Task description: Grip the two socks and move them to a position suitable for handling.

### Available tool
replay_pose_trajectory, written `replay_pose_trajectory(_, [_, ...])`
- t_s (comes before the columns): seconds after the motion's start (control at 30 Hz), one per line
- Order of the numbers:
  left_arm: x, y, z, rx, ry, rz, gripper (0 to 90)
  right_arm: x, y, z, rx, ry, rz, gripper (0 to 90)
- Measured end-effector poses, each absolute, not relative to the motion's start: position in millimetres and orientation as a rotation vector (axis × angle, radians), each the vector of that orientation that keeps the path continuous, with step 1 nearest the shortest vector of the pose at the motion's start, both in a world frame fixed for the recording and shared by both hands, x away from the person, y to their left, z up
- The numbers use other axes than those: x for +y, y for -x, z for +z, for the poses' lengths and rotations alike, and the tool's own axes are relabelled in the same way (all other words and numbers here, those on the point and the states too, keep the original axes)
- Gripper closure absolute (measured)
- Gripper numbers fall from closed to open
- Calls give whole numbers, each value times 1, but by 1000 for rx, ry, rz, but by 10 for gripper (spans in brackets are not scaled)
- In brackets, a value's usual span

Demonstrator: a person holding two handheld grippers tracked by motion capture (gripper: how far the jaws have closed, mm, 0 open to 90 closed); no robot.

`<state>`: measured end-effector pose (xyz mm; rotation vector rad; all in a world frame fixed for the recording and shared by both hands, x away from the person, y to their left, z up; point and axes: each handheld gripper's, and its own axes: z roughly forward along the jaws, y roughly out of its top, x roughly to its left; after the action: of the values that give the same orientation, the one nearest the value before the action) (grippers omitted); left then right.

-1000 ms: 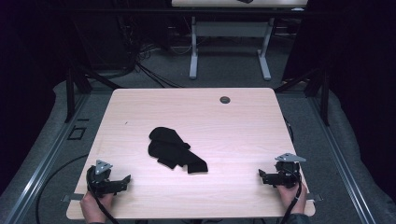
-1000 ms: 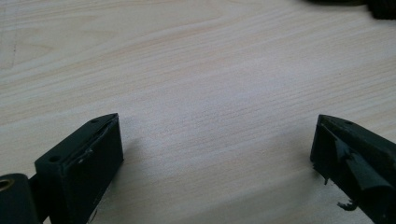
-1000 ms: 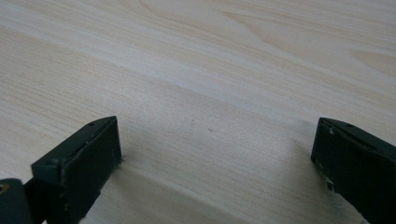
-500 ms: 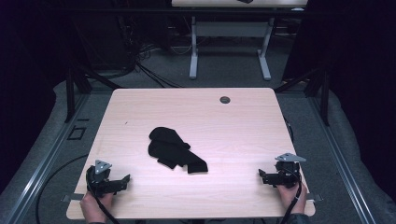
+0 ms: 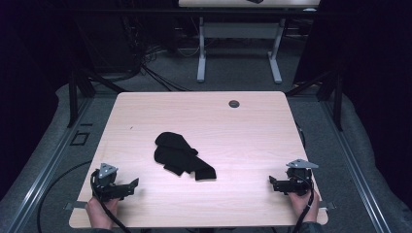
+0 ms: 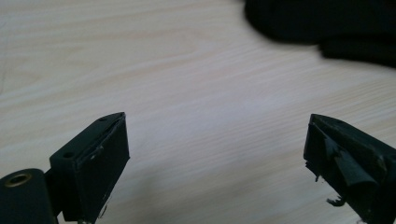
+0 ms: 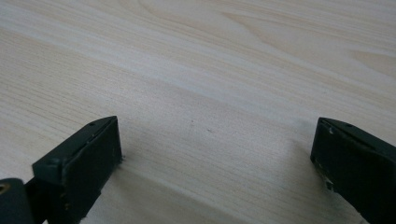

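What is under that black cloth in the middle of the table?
The black cloth lies crumpled directly on the wooden table. Bare wood shows all around it; anything beneath its folds is covered.

2 black handheld grippers, left gripper [image 5: 127,185] and right gripper [image 5: 274,181], each with grey three-cornered top plate, trailing black cable, flat black jaws with small screw holes
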<state>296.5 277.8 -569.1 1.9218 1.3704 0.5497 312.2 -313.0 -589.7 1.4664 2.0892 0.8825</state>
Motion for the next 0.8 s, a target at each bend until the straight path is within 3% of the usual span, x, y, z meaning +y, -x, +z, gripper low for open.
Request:
replay_pose_trajectory(0.37, [209, -319, -540, 1176, -2023, 441, 32, -313, -312, -590, 2089, -1466, 883, 15])
replay_pose_trajectory(0.8, [137, -351, -547, 1059, -2126, 281, 168, -313, -312, -590, 2087, -1467, 882, 16])
